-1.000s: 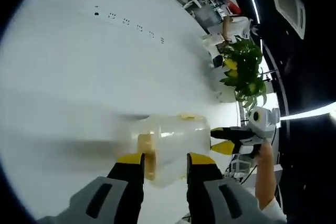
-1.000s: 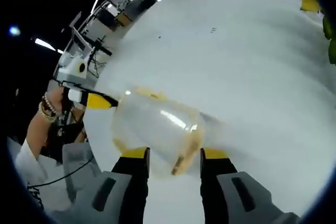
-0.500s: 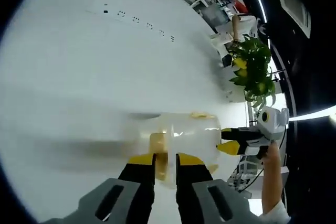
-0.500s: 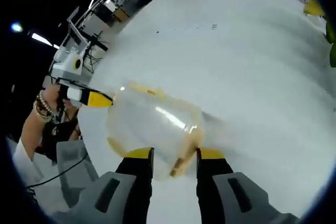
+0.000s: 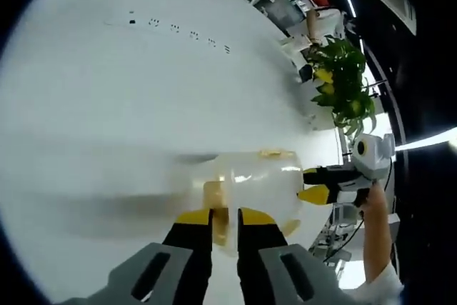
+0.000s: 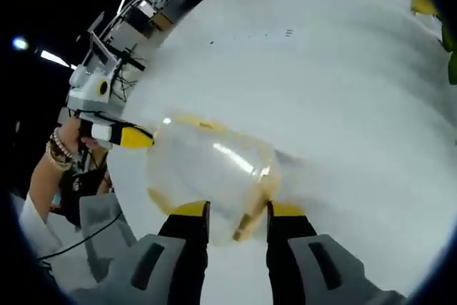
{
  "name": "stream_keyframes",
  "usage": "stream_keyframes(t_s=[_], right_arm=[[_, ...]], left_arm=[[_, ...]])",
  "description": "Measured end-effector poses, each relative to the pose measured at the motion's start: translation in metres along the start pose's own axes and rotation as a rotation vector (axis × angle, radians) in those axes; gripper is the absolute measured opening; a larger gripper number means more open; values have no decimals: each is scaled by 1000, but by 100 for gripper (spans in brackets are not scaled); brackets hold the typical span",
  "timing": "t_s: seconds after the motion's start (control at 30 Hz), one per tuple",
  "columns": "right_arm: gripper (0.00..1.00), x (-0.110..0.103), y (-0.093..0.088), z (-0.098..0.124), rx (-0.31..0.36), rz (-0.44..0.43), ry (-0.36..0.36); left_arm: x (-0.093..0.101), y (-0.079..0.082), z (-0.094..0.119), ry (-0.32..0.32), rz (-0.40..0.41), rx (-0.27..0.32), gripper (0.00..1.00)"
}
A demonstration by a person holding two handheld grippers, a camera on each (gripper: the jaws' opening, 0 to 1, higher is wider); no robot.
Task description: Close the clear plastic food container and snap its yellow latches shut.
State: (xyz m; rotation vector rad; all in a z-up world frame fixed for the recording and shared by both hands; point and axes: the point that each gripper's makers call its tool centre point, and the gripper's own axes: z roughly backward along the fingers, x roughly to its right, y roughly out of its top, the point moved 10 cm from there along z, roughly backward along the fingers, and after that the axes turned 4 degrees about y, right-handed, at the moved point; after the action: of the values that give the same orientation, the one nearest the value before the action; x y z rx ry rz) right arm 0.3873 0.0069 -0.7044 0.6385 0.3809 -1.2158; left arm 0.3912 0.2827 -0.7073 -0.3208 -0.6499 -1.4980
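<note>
In the left gripper view, the left gripper (image 5: 223,213) is pinched on a yellow latch (image 5: 216,201) at the near end of the clear container (image 5: 250,191), lid down on the white table (image 5: 128,105). Contents cannot be told. The right gripper (image 6: 234,209) is spread about the opposite latch (image 6: 251,212).

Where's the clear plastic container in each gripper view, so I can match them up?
Left gripper view: container low centre, just beyond the left gripper.
Right gripper view: container low centre-left, above the right gripper.
Shared landmark: the white table under it.
</note>
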Motion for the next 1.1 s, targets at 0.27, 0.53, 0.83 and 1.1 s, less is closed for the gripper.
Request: stream_keyframes(t_s=[0.27, 0.53, 0.83, 1.1], right_arm=[[26, 0, -2, -5, 7, 55, -7], [26, -1, 5, -6, 7, 51, -20], [28, 1, 6, -4, 31, 85, -4], [26, -9, 6, 3, 64, 211, -97]], left_arm=[[-3, -1, 1, -7, -5, 4, 4], [-7, -4, 3, -58, 5, -1, 3], [-12, -5, 12, -47, -135, 38, 6], [1, -7, 12, 65, -435, 239, 23]])
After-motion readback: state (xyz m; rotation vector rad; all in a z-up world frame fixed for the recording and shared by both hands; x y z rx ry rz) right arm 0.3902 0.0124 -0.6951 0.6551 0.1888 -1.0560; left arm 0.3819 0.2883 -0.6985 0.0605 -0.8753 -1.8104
